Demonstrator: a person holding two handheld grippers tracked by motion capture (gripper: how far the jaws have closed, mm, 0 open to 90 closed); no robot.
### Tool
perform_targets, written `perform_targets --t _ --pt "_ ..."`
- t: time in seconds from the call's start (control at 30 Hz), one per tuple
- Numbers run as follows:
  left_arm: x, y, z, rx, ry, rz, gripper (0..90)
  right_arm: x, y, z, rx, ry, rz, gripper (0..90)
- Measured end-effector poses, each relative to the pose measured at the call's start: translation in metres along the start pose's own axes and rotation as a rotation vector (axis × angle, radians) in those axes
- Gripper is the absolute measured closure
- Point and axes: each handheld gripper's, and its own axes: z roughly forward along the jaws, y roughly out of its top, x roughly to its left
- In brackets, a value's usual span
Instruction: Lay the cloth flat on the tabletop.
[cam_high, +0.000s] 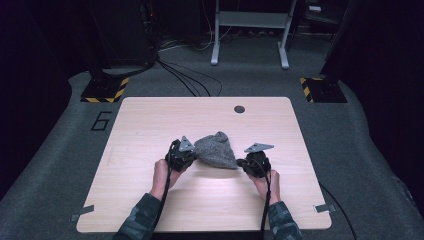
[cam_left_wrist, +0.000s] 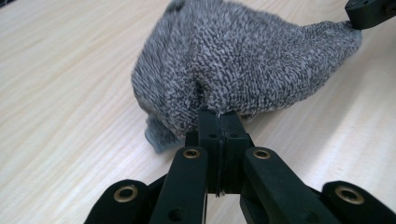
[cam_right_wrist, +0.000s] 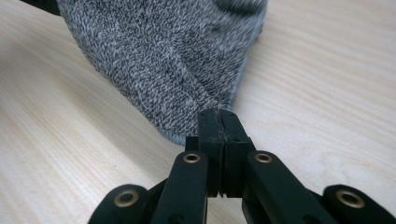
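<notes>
A grey knit hat (cam_high: 216, 149) lies in the middle of the light wooden table (cam_high: 150, 125), stretched between two grippers. My left gripper (cam_high: 192, 156) pinches the hat's left edge; in the left gripper view its jaws (cam_left_wrist: 222, 119) are shut on a fold of the hat (cam_left_wrist: 233, 60). My right gripper (cam_high: 241, 162) holds the hat's right corner; in the right gripper view its jaws (cam_right_wrist: 219, 116) are shut on the hem of the hat (cam_right_wrist: 163, 51). The hat's edge is raised slightly off the table at both grips. The right gripper's tip (cam_left_wrist: 369, 11) shows at the far corner of the left gripper view.
A dark round grommet (cam_high: 239, 109) sits near the table's far edge. Beyond the table are black-and-yellow striped bases (cam_high: 105, 90), cables (cam_high: 190, 80) on the carpet and a grey metal frame (cam_high: 250, 30). A "6" (cam_high: 101, 121) is marked on the floor at left.
</notes>
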Motion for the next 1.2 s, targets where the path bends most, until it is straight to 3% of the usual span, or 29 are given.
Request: perform_targets --t 0.1,0.2,0.27,0.4,0.5,0.53,0.63,0.67,0.73,0.8,0.9,1.0,1.03,1.1,1.13,1.2 --pt "0.006 0.004 -0.015 -0.025 0.028 -0.004 89.2 0.002 0.002 -0.010 -0.020 -0.023 -0.003 89.8" --pt "0.012 0.002 -0.012 -0.018 0.016 -0.026 81.8 -0.002 0.001 -0.012 -0.026 -0.034 0.008 89.7" --pt "0.013 -0.003 -0.005 0.017 0.002 -0.036 78.7 -0.007 -0.002 -0.008 -0.010 -0.028 0.024 89.6" --pt "0.004 -0.014 0.002 0.034 -0.011 -0.054 56.1 -0.006 -0.008 0.000 0.022 -0.022 0.036 88.9" --pt "-0.007 -0.026 0.001 0.038 -0.027 -0.074 51.8 -0.007 -0.010 0.001 0.020 -0.010 0.036 85.3" --pt "-0.014 -0.031 0.003 0.057 -0.049 -0.066 48.8 -0.009 -0.010 0.001 0.015 -0.010 0.040 78.9" --pt "-0.026 -0.037 0.011 0.078 -0.079 -0.052 47.8 -0.011 -0.010 0.002 0.020 -0.005 0.048 71.7" --pt "-0.026 -0.037 0.011 0.078 -0.079 -0.052 47.6 -0.011 -0.010 0.002 0.020 -0.005 0.048 71.7" --pt "-0.033 -0.034 0.022 0.101 -0.083 -0.036 45.6 -0.013 -0.011 0.008 0.037 0.010 0.056 63.3" --pt "-0.036 -0.033 0.028 0.090 -0.069 -0.039 45.0 -0.013 -0.011 0.011 0.038 0.007 0.049 61.1" --pt "-0.040 -0.025 0.039 0.087 -0.044 -0.025 43.0 -0.012 -0.010 0.017 0.059 0.014 0.048 60.7" --pt "-0.041 -0.021 0.042 0.086 -0.048 -0.024 42.1 -0.011 -0.009 0.019 0.071 0.014 0.052 60.8" --pt "-0.042 -0.018 0.045 0.072 -0.030 -0.014 42.1 -0.010 -0.009 0.020 0.072 0.017 0.055 61.2" --pt "-0.043 -0.015 0.048 0.073 -0.025 -0.006 45.1 -0.008 -0.010 0.023 0.080 0.016 0.027 64.0" --pt "-0.045 -0.012 0.051 0.067 0.002 -0.004 48.0 -0.006 -0.010 0.024 0.088 0.017 0.031 65.5" --pt "-0.045 -0.011 0.053 0.074 0.006 -0.003 55.6 -0.004 -0.011 0.026 0.094 0.021 0.031 70.2"
